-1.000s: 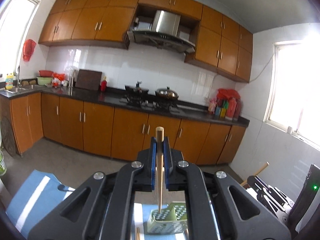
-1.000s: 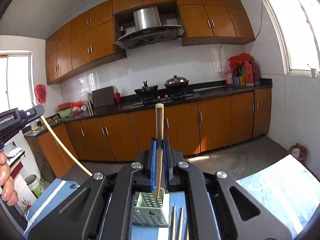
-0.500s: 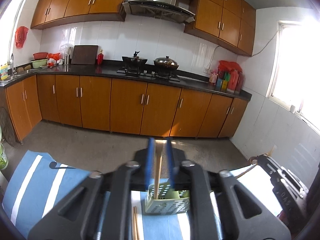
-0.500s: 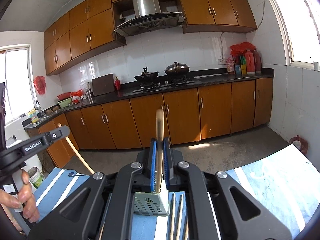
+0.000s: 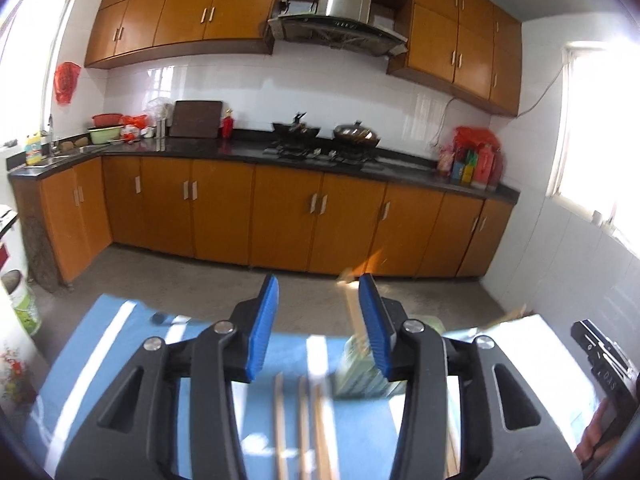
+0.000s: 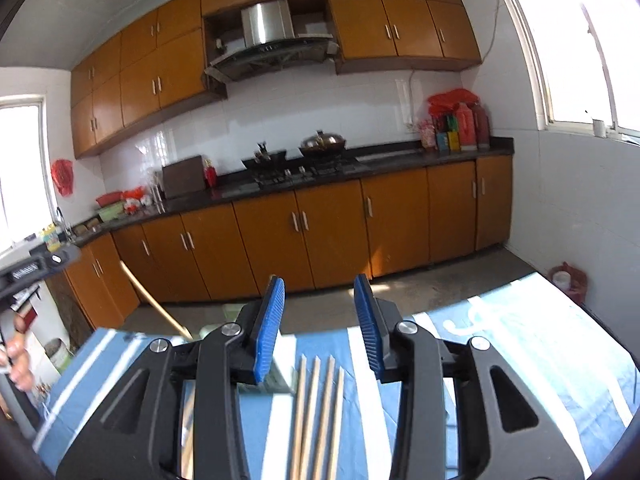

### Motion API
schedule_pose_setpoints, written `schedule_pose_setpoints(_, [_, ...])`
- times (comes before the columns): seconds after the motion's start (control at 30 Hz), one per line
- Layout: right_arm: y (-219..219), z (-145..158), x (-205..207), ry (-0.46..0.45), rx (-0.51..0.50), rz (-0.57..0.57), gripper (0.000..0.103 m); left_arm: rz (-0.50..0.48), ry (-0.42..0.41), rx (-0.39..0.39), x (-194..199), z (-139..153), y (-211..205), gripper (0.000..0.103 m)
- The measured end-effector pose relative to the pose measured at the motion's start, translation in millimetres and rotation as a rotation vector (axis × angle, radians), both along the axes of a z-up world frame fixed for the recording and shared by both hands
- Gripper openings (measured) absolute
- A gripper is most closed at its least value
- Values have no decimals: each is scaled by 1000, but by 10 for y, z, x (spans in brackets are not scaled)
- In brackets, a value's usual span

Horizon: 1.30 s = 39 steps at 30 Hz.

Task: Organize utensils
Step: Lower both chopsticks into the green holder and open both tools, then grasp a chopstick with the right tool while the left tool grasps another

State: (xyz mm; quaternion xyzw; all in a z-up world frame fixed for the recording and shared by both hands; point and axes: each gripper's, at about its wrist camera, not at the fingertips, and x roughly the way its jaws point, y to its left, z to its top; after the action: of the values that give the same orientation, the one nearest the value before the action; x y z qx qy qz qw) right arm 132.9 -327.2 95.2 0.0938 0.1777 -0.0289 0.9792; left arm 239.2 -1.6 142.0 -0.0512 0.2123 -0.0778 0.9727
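My left gripper [image 5: 318, 326] is open and empty above the blue striped cloth [image 5: 120, 352]. Just right of it stands the pale green perforated utensil holder [image 5: 360, 376] with a wooden chopstick [image 5: 351, 308] upright in it. Several chopsticks [image 5: 304, 424] lie on the cloth below the jaws. My right gripper [image 6: 320, 320] is open and empty. Several chopsticks [image 6: 318, 408] lie side by side below it. The holder [image 6: 278, 376] shows partly behind its left finger, with a leaning chopstick [image 6: 156, 304] in it.
Orange kitchen cabinets [image 5: 280, 216] and a dark countertop with a stove run along the far wall. The other gripper's body [image 5: 604, 364] sits at the right edge of the left wrist view. A hand [image 6: 16, 356] shows at the left edge of the right wrist view.
Both grippers have opened and let go of their chopsticks, which now stand in the holder. Both have drawn back and shifted sideways over the loose chopsticks.
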Motion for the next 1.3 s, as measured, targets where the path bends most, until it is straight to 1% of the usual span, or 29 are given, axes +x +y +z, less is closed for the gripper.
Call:
schedule_pose_setpoints(0.07, [-45, -253, 15, 79, 12, 5, 38, 21, 38, 24, -93, -181, 120, 44])
schedule_pose_setpoints(0.17, [-47, -697, 91, 212, 24, 22, 38, 40, 131, 59, -153, -574, 285, 44])
schedule_pose_setpoints(0.2, [-16, -852, 125, 255, 28, 39, 38, 39, 175, 69, -160, -759, 344, 44])
schedule_pose_setpoints(0.3, [86, -1280, 233, 376, 41, 80, 38, 40, 263, 75, -174, -1130, 453, 44])
schedule_pose_setpoints(0.4, [205, -1603, 267, 452, 32, 97, 35, 41, 351, 77, -192, -1497, 523, 44])
schedule_pose_setpoints(0.47, [264, -1735, 291, 485, 18, 103, 32, 40, 381, 78, -234, -1665, 559, 44])
schedule_pose_setpoints(0.6, [325, -1885, 326, 518, -17, 103, 32, 24, 406, 105, -274, -1869, 554, 44])
schedule_pose_setpoints(0.63, [330, -1900, 336, 527, -26, 102, 28, 19, 411, 107, -247, -1889, 534, 44])
schedule_pose_setpoints(0.67, [340, -1894, 337, 516, -48, 95, 26, 13, 416, 107, -246, -1916, 507, 44])
schedule_pose_setpoints(0.7, [346, -1892, 341, 513, -64, 91, 20, 6, 422, 111, -252, -1936, 486, 44])
schedule_pose_setpoints(0.73, [334, -1892, 349, 514, -68, 85, 11, 1, 427, 113, -237, -1947, 456, 44])
schedule_pose_setpoints(0.77, [295, -1903, 349, 514, -60, 80, 8, -6, 434, 113, -228, -1953, 435, 44])
schedule_pose_setpoints(0.8, [248, -1902, 363, 515, -48, 65, 7, -15, 446, 109, -227, -1982, 409, 44])
schedule_pose_setpoints(0.87, [119, -1900, 393, 515, -44, -13, 7, -32, 465, 101, -207, -2018, 377, 44])
schedule_pose_setpoints(0.93, [-49, -1897, 402, 519, 0, -80, 7, -50, 475, 100, -203, -2060, 331, 41])
schedule_pose_setpoints(0.97, [-104, -1894, 408, 521, 15, -96, 7, -53, 480, 104, -188, -2084, 298, 39])
schedule_pose_setpoints(1.07, [-144, -1894, 402, 524, 12, -92, 7, -67, 503, 102, -140, -2157, 227, 29])
schedule_pose_setpoints(1.13, [-114, -1890, 391, 522, -9, -85, 7, -80, 516, 94, -113, -2199, 184, 27])
schedule_pose_setpoints(1.23, [-100, -1883, 384, 518, -12, -82, 7, -87, 526, 116, -90, -2261, 89, 26])
schedule_pose_setpoints(1.3, [-98, -1878, 379, 517, -11, -79, 7, -87, 543, 128, -70, -2318, 40, 14])
